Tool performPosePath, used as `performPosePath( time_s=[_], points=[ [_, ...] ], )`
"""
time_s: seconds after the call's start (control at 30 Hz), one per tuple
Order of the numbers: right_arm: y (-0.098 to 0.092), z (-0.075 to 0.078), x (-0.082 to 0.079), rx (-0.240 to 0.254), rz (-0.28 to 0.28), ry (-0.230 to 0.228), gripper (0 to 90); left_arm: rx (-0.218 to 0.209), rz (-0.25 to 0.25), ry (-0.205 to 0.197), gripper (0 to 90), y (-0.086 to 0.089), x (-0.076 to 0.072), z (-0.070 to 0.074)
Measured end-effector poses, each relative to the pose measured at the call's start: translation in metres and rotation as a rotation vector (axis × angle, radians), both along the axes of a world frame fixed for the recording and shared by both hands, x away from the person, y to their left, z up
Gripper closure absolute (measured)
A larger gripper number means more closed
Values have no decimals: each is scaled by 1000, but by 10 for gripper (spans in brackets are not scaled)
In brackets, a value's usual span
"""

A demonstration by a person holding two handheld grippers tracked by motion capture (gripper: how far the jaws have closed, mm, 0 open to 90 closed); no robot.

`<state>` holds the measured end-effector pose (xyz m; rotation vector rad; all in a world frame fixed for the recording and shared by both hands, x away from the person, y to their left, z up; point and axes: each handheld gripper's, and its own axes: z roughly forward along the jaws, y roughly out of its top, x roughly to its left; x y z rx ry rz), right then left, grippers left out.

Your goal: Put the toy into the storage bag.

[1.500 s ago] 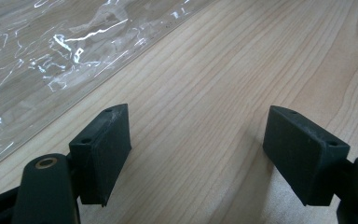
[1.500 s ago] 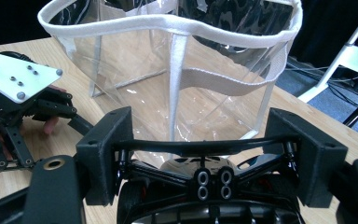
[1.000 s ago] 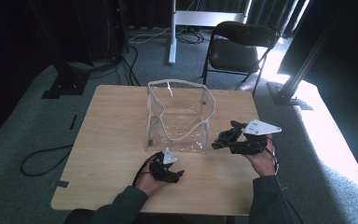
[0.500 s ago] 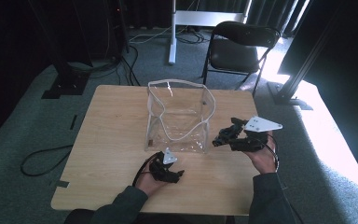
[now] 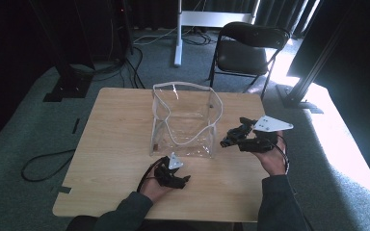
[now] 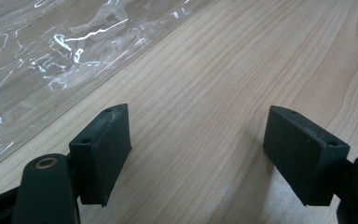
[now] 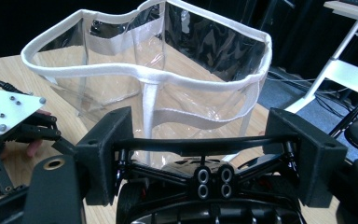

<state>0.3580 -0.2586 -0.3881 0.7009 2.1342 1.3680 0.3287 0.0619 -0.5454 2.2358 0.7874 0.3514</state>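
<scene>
While your left gripper (image 5: 176, 177) rests low on the desk (image 5: 115, 144) at the clear bag's (image 5: 185, 125) 6 o'clock, its jaws stand wide with nothing between them. It looks parked there to steady the bag's near wall. The bag stands mid-desk with its white-trimmed mouth gaping upward, ready to be loaded from above. At the bag's 4 o'clock, your right gripper (image 5: 250, 139) is raised off the desk. Its jaws are spread wide and clamped across a black frame-like object (image 5: 231, 138), which points toward the mouth, probably to go inside.
</scene>
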Motion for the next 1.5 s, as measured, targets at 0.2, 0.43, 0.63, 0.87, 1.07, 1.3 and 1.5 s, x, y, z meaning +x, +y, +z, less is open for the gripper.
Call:
performPosePath(
  time_s=[0.2, 0.43, 0.63, 0.87, 1.07, 1.3, 1.5],
  points=[
    [-1, 3, 2, -3, -5, 0, 246, 0, 0, 1, 236, 0, 0, 0],
    [-2, 6, 4, -3, -6, -8, 246, 0, 0, 0, 236, 0, 0, 0],
    [-3, 10, 5, 1, -10, -12, 246, 0, 0, 0, 236, 0, 0, 0],
    [-4, 13, 6, 6, -16, -17, 246, 0, 0, 0, 236, 0, 0, 0],
    [-4, 18, 8, 2, -12, -24, 246, 0, 0, 1, 236, 0, 0, 0],
    [-3, 27, 9, 3, -12, -37, 246, 1, 0, 1, 236, 0, 0, 0],
    [-2, 29, 10, 12, -8, -41, 247, 0, 0, 0, 236, 0, 0, 0]
  ],
)
